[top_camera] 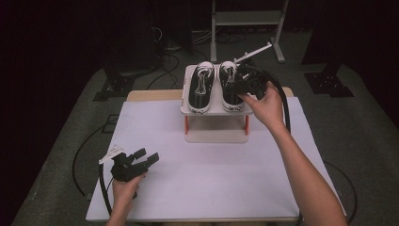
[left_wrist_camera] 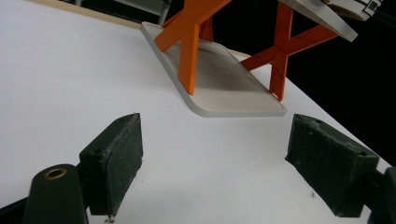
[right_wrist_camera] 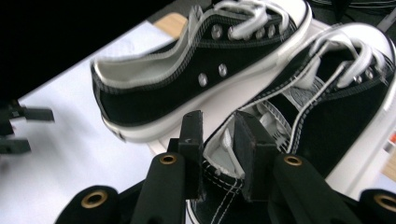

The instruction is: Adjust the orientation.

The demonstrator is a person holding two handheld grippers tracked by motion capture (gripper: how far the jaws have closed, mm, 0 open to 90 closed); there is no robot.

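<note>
- The desk [top_camera: 211, 179], covered in a white sheet, carries everything; most of its near half is bare, which leaves room to set a shoe down.
- The shoe rack [top_camera: 214, 134] stands at twelve o'clock on the desk, a pale base and top shelf joined by orange cross-legs [left_wrist_camera: 189, 44]. Its raised shelf slopes toward the person, so the shoes present their heels to the hands.
- The left sneaker [top_camera: 201, 87] lies on the shelf at about eleven o'clock from the rack's centre, toe pointing away, untouched. Black canvas, white sole and laces.
- The right sneaker [top_camera: 229, 89] sits just beside it at one o'clock, also toe away. This is the one being worked on: in the right gripper view its heel collar [right_wrist_camera: 219, 158] passes between the jaws, one jaw inside the opening and one outside.
- The right tongs [top_camera: 242, 84] reach in from four o'clock and appear clamped on that collar edge. Taking the rim, I judge, gives a firm hold on thin fabric instead of the wide sole, ready for lifting the shoe off the shelf.
- The left tongs [left_wrist_camera: 215, 158] rest low at seven o'clock on the desk, well apart from both shoes, jaws spread wide with nothing between them, pointed toward the rack's base; they seem to be waiting.
</note>
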